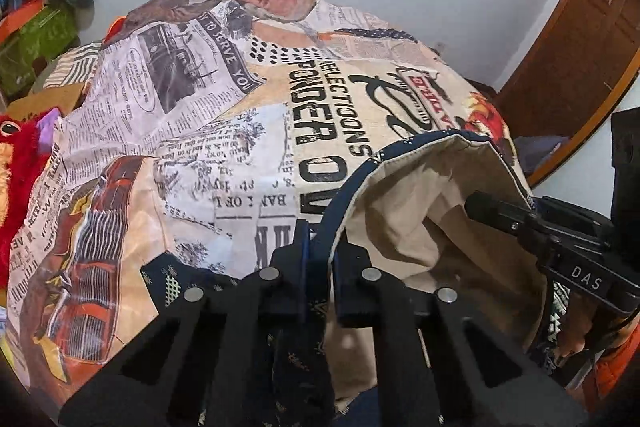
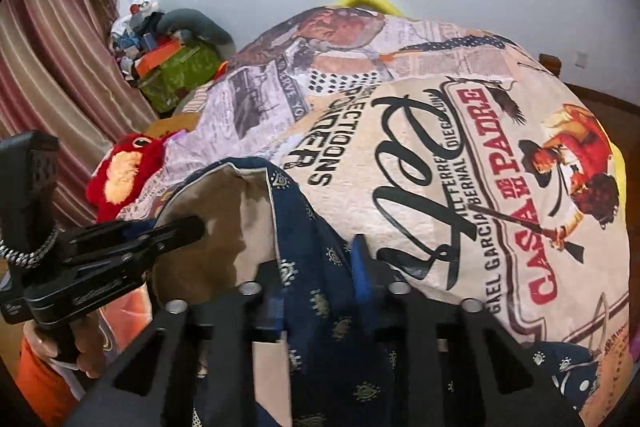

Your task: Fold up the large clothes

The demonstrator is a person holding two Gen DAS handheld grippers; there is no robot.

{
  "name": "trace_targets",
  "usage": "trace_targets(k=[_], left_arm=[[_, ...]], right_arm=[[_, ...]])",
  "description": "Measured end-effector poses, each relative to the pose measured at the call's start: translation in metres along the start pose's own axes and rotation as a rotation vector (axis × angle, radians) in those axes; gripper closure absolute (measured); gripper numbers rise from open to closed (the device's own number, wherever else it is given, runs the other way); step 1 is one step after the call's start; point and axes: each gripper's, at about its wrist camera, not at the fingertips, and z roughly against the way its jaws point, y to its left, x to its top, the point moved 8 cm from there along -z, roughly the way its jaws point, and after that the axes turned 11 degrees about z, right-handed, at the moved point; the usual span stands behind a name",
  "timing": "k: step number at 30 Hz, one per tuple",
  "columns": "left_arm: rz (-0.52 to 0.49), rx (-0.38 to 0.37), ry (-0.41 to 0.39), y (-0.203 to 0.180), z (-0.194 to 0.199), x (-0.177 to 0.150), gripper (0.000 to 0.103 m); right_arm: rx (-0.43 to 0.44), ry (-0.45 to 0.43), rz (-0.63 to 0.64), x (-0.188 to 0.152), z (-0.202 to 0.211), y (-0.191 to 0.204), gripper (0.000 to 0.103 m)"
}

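Observation:
A large navy garment [image 1: 400, 195] with small pale motifs and a beige inside lies bunched at the near edge of a bed. Its rim arches up between my two grippers. In the left wrist view my left gripper [image 1: 322, 255] is shut on the navy hem. The right gripper [image 1: 500, 215] reaches in from the right, its tips against the beige inside. In the right wrist view my right gripper [image 2: 320, 267] is shut on a navy fold of the garment [image 2: 312, 211]. The left gripper [image 2: 180, 227] comes in from the left at the garment's raised edge.
A bedcover [image 2: 480, 187] printed with newspaper pictures and big lettering spreads over the whole bed. A red plush toy [image 2: 120, 167] lies at its left side. A green box [image 2: 180, 71] and a striped curtain [image 2: 60, 47] stand beyond. A wooden door [image 1: 580, 39] is at the right.

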Motion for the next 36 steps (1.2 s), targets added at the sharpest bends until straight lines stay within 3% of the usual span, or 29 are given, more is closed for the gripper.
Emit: trace_targets(k=[3, 11, 21, 29, 36], left_arm=[[-0.007, -0.042, 0.004, -0.008, 0.019, -0.010, 0.096], [-0.141, -0.027, -0.019, -0.026, 0.084, -0.057, 0.096], [-0.190, 0.008, 0.042, -0.016, 0.123, -0.141, 0.096], [-0.196, 0.064, 0.139, 0.008, 0.119, -0.215, 0.094], [-0.161, 0.076, 0.197, 0.032, 0.120, -0.259, 0.090]], right_arm=[[0.015, -0.013, 0.015, -0.005, 0.013, 0.009, 0.092], [0.034, -0.051, 0.088, -0.030, 0.078, 0.043, 0.093], [0.053, -0.024, 0.170, -0.105, 0.140, 0.101, 0.093], [0.070, 0.065, 0.154, -0.172, 0.142, 0.131, 0.093], [0.041, 0.214, 0.150, -0.221, 0.133, 0.130, 0.092]])
